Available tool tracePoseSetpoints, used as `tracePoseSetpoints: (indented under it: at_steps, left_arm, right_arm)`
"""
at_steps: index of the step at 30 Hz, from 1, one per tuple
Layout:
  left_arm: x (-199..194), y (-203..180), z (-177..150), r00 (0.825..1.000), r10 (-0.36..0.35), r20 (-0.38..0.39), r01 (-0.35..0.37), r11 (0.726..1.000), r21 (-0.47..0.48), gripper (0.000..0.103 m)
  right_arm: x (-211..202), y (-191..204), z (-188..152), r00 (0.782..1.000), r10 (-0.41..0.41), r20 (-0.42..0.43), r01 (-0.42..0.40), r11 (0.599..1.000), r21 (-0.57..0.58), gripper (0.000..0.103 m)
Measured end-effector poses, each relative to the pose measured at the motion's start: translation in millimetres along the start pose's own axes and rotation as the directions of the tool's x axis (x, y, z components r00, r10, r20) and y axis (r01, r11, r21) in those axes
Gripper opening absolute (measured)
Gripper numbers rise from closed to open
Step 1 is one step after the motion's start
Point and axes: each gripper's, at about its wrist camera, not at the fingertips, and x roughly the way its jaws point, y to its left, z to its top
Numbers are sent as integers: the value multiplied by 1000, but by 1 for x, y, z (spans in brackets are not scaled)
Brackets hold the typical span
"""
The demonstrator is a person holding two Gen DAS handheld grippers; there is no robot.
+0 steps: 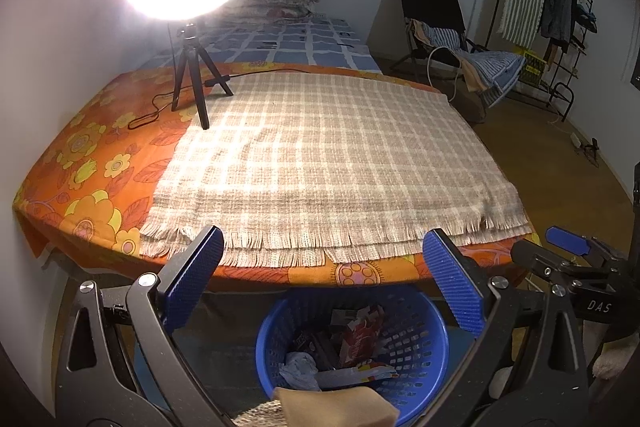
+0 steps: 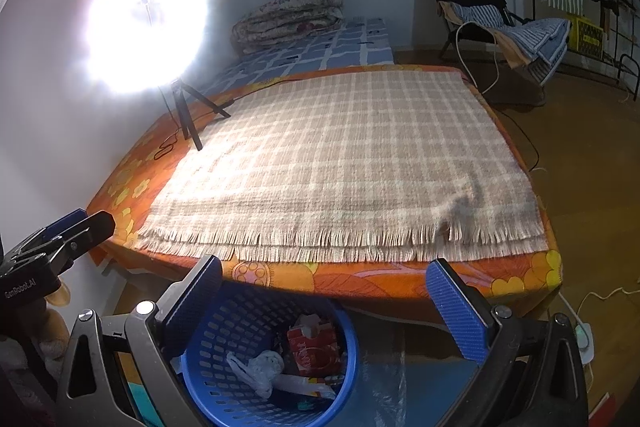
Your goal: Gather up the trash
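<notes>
A blue perforated basket (image 1: 412,343) stands on the floor below the bed's front edge; it also shows in the right wrist view (image 2: 224,335). It holds trash: a red carton (image 1: 362,337) (image 2: 312,347), a crumpled plastic bag (image 1: 298,371) (image 2: 260,367) and paper wrappers. My left gripper (image 1: 320,279) is open and empty above the basket. My right gripper (image 2: 324,295) is open and empty above and right of the basket. Each gripper shows at the edge of the other's view. No trash shows on the plaid blanket (image 1: 320,155).
The bed with an orange floral sheet (image 1: 92,179) fills the middle. A ring light on a tripod (image 1: 192,75) with its cable stands on the bed's far left. A folding chair with clothes (image 1: 452,39) and a clothes rack (image 1: 560,27) stand at the back right. Cables lie on the floor (image 2: 592,295).
</notes>
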Motion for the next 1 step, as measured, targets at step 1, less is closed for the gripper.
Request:
tracePoseSetpoints:
  at_steps: [1]
  left_arm:
    - [-1, 0, -1, 1000, 2, 2, -2, 1000, 0, 101]
  right_arm:
    - [0, 0, 0, 1000, 0, -1, 0, 1000, 0, 103]
